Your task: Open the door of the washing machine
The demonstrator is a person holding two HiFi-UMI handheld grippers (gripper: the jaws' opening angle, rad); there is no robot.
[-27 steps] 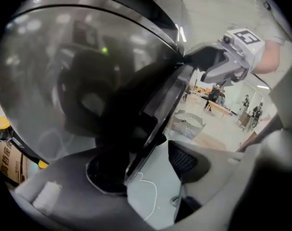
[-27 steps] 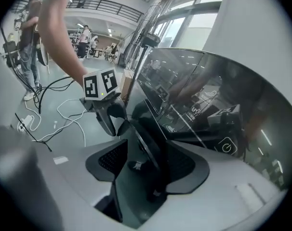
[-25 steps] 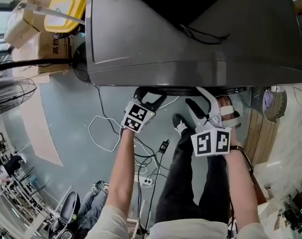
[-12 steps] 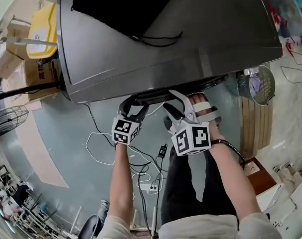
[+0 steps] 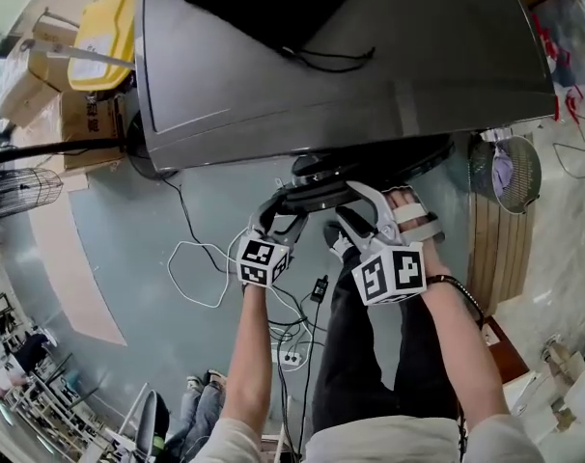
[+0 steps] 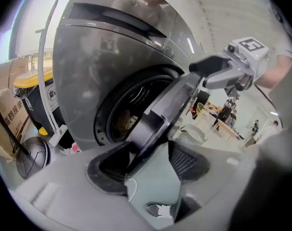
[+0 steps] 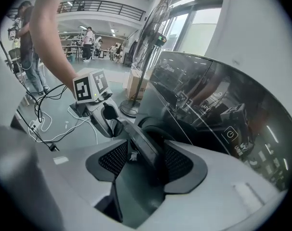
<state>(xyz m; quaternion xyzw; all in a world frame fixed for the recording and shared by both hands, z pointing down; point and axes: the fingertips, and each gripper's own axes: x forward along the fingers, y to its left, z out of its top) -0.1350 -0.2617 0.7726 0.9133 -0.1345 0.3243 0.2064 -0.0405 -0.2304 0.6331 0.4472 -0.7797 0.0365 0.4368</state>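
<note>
The round black door [image 5: 370, 165] of the dark grey front-loading washing machine [image 5: 350, 75] is seen partly swung out. Its rim is straddled by the widely spread jaws of the left gripper [image 5: 278, 212] and the right gripper [image 5: 355, 215], and no firm clamping is seen.

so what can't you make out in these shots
drum contents: left gripper view, dim inside, door covers half
door's front: head view, tucked under the top of the washing machine, behind left claw and right claw
panel print: right gripper view, too small, glare
</note>
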